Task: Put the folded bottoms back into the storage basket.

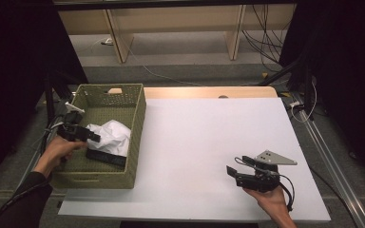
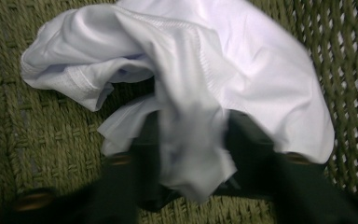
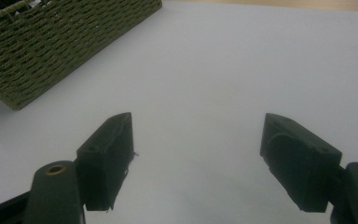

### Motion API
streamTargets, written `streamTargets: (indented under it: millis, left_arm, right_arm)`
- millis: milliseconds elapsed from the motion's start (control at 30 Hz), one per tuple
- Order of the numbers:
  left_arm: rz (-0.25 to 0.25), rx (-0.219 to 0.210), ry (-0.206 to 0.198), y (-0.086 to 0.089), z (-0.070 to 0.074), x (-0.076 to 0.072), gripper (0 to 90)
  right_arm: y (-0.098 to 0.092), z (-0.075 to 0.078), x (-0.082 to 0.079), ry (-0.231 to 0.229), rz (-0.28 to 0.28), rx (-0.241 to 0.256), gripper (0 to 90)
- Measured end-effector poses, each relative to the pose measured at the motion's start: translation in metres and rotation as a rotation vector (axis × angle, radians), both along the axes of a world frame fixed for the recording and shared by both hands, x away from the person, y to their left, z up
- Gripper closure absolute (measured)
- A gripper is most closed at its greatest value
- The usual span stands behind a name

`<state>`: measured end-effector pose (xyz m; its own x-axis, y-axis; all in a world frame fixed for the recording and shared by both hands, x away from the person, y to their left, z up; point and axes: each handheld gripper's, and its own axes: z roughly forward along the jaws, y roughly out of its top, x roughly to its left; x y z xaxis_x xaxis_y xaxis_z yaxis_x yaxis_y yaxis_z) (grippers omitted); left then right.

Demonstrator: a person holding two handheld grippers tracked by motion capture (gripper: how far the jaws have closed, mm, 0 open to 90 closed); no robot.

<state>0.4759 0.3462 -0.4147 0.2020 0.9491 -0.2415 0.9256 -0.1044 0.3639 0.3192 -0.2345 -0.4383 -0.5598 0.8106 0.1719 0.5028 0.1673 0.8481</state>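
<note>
**White cloth pinched inside the basket**

My left gripper (image 1: 78, 131) sits over the near left part of the green woven basket (image 1: 138, 137), and its jaws are pinched on the white cloth (image 2: 200, 84). From the left gripper view I see a fold of that cloth running down between the two black jaws, with the rest of it bunched ahead of them and spilling off to either side. The cloth is thin and smooth, white with a faint bluish cast, crumpled into soft ridges, and a stitched hem shows along its edges. It lies on the basket floor just in front of the gripper.

Motion blur smears the jaws and the lower end of the fold, so I cannot make out exactly how much fabric sits between them. In the high view a flat dark thing (image 1: 105, 157) lies just beside the cloth on the basket floor; it might be another garment, but I cannot tell.

My right gripper (image 3: 198, 154) is held over the white table (image 3: 242, 60), jaws spread wide with nothing between them. Ahead and to its left, a corner of the basket is cut off by the frame edge.
</note>
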Motion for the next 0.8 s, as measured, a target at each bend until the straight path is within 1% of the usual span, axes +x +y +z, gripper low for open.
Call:
streamTargets:
  millis: [67,167,300,400,467,533,600,733,800]
  left_arm:
    - [-0.013,0.000,0.005,-0.001,0.000,-0.001,76.7]
    - [-0.034,0.004,0.020,-0.001,0.002,-0.003,81.6]
    - [-0.058,-0.002,0.040,0.001,0.009,-0.008,82.5]
    - [-0.067,-0.020,0.044,0.005,0.015,-0.012,82.7]
    - [-0.082,-0.030,0.058,0.007,0.020,-0.014,82.7]
    - [-0.097,-0.011,0.072,0.009,0.022,-0.017,82.7]
    - [-0.099,-0.001,0.086,0.012,0.021,-0.018,82.7]
    - [-0.080,-0.006,0.120,0.015,0.012,-0.016,82.5]
    - [-0.080,0.005,0.120,0.012,0.009,-0.014,81.8]
  right_arm:
    - [0.000,0.000,0.000,-0.001,0.000,0.001,26.8]
    - [-0.001,0.000,0.000,-0.001,0.000,0.002,26.8]
    - [0.000,0.000,0.000,0.001,0.000,0.000,26.8]
    - [0.000,0.000,0.000,0.002,-0.001,0.001,26.8]
    - [0.000,0.000,0.000,0.002,-0.001,0.000,26.8]
    - [0.000,-0.001,0.001,0.004,-0.003,-0.001,26.9]
    - [0.000,-0.001,0.001,0.004,-0.003,0.000,26.9]
    - [0.000,-0.001,0.001,0.005,-0.003,0.000,26.9]
    - [0.000,-0.001,0.001,0.002,-0.001,-0.001,26.9]
